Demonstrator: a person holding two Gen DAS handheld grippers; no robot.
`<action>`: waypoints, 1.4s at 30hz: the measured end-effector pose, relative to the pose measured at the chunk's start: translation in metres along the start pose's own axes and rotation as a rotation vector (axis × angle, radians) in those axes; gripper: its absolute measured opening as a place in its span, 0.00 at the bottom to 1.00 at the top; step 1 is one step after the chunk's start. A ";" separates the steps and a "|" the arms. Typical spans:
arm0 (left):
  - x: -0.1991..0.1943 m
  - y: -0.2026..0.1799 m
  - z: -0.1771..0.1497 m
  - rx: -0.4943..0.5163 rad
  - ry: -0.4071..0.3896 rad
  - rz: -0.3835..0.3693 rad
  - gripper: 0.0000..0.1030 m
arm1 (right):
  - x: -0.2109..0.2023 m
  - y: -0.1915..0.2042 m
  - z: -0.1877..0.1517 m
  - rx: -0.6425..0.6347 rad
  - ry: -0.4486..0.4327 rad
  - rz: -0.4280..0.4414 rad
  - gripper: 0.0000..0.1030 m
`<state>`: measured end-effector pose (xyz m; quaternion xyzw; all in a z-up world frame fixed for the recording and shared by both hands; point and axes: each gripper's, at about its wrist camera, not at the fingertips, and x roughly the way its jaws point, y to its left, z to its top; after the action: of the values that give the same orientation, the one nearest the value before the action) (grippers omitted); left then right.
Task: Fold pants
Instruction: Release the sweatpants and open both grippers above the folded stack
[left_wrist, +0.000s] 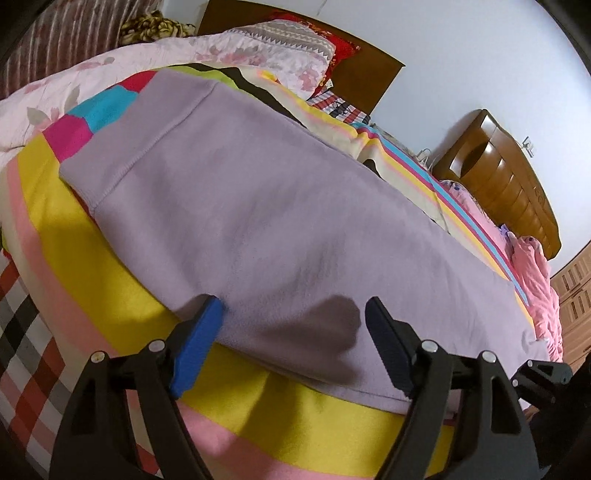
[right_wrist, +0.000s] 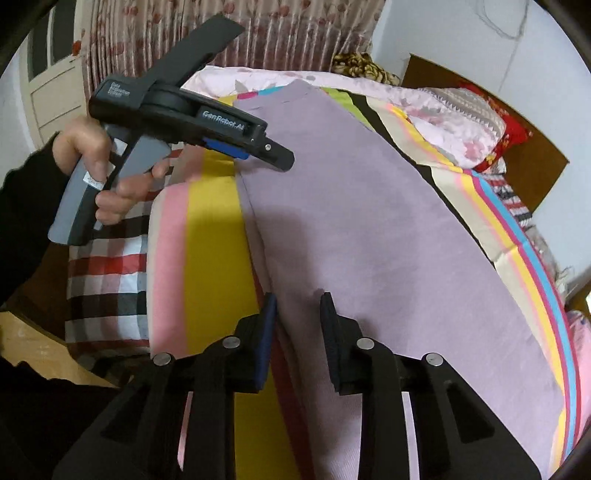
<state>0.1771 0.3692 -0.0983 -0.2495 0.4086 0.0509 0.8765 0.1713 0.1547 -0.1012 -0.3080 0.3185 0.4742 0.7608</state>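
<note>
Both grippers hang over the near edge of the bed: my left gripper (left_wrist: 293, 314) stands wide, its blue pad at the hem of the pants (left_wrist: 280, 206) and its black pad over the cloth, nothing clamped between them, while my right gripper (right_wrist: 298, 308) is drawn in to a narrow gap with a ridge of the lilac fabric rising between its pads; whether they press on it I cannot tell. From the right wrist view I see my left hand (right_wrist: 99, 173) wrapped round the grey handle of the other tool, a dark sleeve behind it. Those pants lie flat and long across a striped blanket (left_wrist: 92, 258) banded in yellow, pink, cream and blue. Under the blanket a checked sheet (right_wrist: 107, 273) in red, black and white shows at the bed's side. Beyond the pants sits a pale floral quilt (left_wrist: 122, 70), a red cushion (right_wrist: 495, 136) and a dark wooden headboard (left_wrist: 373, 74) against a plain white wall. A patterned curtain (right_wrist: 258, 33) hangs at the far end, with a cream door (right_wrist: 48, 85) beside it, and a brown wooden cabinet (left_wrist: 509, 173) stands by the bed.
</note>
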 end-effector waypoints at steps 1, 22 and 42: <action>-0.001 -0.001 -0.001 0.001 0.003 0.002 0.77 | -0.001 -0.001 0.000 0.008 -0.005 -0.002 0.19; -0.050 -0.090 -0.021 0.197 -0.111 0.217 0.86 | -0.082 -0.038 -0.034 0.344 -0.132 0.036 0.47; -0.022 -0.275 -0.072 0.505 -0.047 0.095 0.98 | -0.237 -0.142 -0.223 0.801 -0.088 -0.461 0.85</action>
<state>0.1934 0.0982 -0.0126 -0.0021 0.3990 -0.0058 0.9169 0.1759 -0.1928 -0.0289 -0.0321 0.3675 0.1448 0.9181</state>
